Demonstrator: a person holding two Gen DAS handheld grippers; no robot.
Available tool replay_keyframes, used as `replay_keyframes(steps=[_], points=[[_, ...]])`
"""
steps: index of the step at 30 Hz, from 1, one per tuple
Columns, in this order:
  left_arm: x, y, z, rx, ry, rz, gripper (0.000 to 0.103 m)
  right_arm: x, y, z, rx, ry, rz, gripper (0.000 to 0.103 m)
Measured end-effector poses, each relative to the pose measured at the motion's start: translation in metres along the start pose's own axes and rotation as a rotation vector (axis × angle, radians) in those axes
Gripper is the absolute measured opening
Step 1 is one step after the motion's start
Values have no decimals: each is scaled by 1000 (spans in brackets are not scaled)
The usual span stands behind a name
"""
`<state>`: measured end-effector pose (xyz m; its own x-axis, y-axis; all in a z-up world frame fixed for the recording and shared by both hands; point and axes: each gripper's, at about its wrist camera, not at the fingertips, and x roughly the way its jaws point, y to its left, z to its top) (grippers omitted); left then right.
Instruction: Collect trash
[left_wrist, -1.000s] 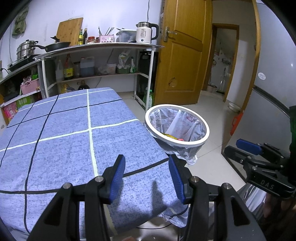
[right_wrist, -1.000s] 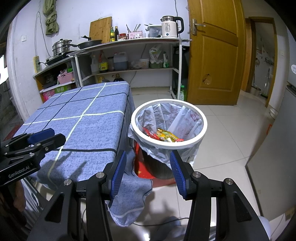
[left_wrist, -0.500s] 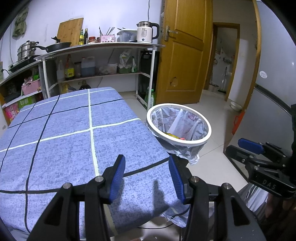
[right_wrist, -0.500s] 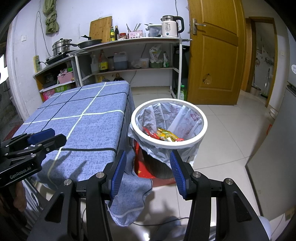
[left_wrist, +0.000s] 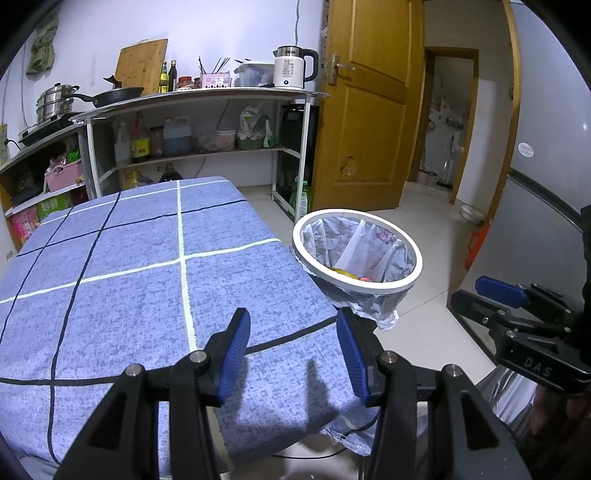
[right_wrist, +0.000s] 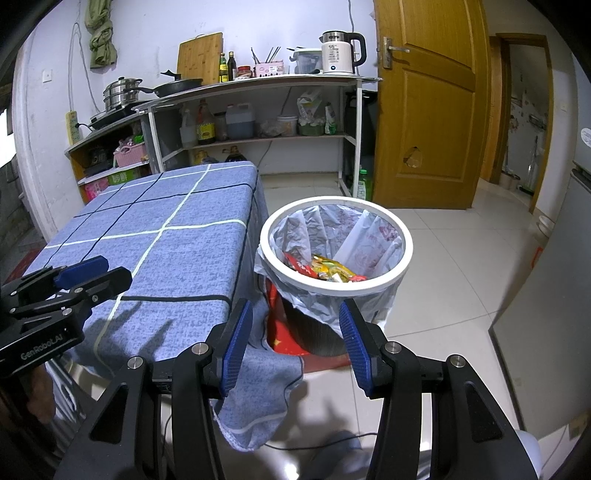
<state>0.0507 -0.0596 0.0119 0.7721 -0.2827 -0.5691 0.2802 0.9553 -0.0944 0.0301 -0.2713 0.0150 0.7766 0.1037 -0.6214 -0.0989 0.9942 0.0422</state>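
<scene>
A white-rimmed trash bin lined with a plastic bag stands on the floor by the table's right edge. Colourful wrappers lie inside it. My left gripper is open and empty above the near end of the table with the blue checked cloth. My right gripper is open and empty, low in front of the bin. Each gripper shows at the edge of the other's view, the right one and the left one. No loose trash shows on the cloth.
A metal shelf rack with a kettle, pans and bottles stands behind the table. A wooden door is at the back right. A grey appliance stands at the right. Tiled floor lies around the bin.
Both grippers stay open and empty. The left view has shifted slightly, with the bin a little further right. The right view is nearly unchanged.
</scene>
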Motion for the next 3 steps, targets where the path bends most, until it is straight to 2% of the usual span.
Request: replay_keyframes(steps=[3], points=[[1,0,0,1,9,-7,51,0,0,0,-1,-1,1,50]])
